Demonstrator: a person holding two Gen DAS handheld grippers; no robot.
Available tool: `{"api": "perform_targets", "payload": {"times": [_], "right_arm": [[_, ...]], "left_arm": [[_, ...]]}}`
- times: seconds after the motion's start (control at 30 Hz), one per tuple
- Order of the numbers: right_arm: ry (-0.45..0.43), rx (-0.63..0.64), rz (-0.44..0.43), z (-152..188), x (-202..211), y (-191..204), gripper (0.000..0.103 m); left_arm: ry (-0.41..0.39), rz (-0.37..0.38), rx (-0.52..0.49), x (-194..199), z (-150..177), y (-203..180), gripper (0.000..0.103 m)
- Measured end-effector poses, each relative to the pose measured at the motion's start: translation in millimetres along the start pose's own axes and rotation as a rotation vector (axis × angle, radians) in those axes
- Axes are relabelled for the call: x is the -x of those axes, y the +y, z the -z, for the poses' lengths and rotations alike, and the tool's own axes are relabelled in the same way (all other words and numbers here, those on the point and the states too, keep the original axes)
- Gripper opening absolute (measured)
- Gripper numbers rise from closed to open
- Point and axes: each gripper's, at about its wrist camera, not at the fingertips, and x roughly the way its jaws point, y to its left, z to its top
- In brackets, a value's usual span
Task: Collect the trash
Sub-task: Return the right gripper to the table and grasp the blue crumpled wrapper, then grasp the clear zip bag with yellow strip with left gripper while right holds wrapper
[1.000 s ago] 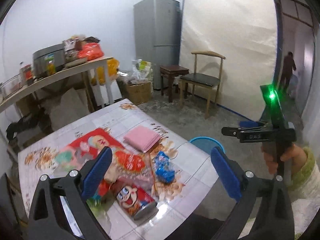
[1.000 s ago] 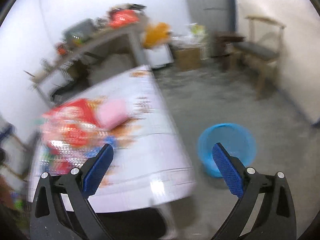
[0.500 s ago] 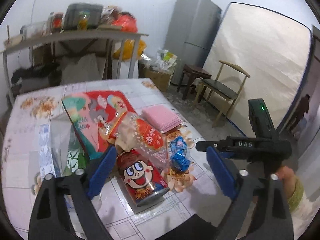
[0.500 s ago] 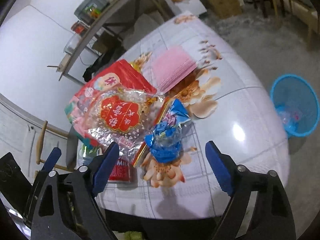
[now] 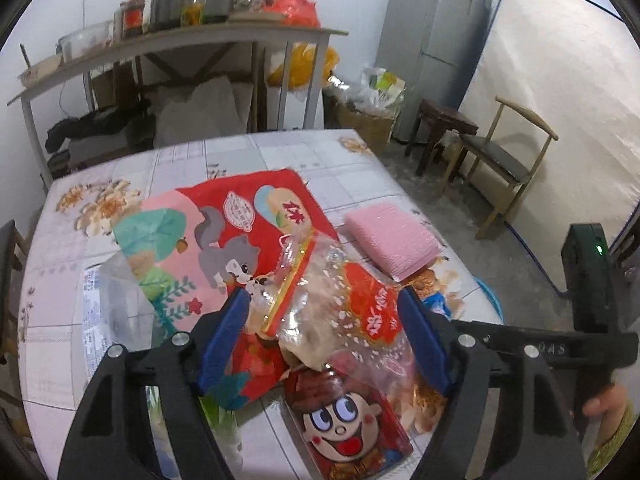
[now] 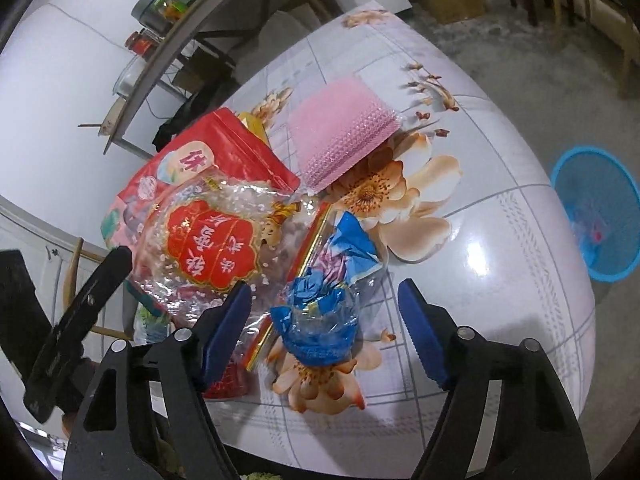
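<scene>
While both grippers gape wide, the left gripper (image 5: 324, 328) frames a crinkly clear bag (image 5: 340, 312); the right gripper (image 6: 324, 312) frames a crumpled blue wrapper (image 6: 320, 320), a round mesh basket (image 6: 596, 216) at three o'clock.

On the table (image 6: 500, 240), the crumpled wrapper (image 6: 320, 320) lies at centre, the clear snack bag (image 6: 208, 248) at its ten o'clock, the bubble-wrap pad (image 6: 340, 136) at twelve, the basket (image 6: 596, 216) on the floor at two.
</scene>
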Motion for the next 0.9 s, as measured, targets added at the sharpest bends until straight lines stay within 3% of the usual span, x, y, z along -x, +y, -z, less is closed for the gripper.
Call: {"api": "perform_targets", "payload": {"times": [0.13,0.37,0.6,0.9], "right_arm": [[0.021,-0.004,-0.013,-1.1,-6.6,-3.1,0.065],[0.055,-0.008,-0.037,-3.4,-18.8,-3.9,0.045],[0.070,-0.008,-0.046,-5.0,-24.3,-3.9,0.037],[0.069,-0.011,-0.049,-7.5,-26.9,-3.5,0.034]], "left_arm": [[0.052,0.012,0.043,-10.1,-4.2,10.8,0.074],[0.110,0.136,0.147,-18.1,-7.5,31.8,0.074],[0.073,0.246,0.171,-8.0,-9.4,30.1,0.074],[-0.020,0.340,0.095,11.5,-9.1,6.5,0.068]]}}
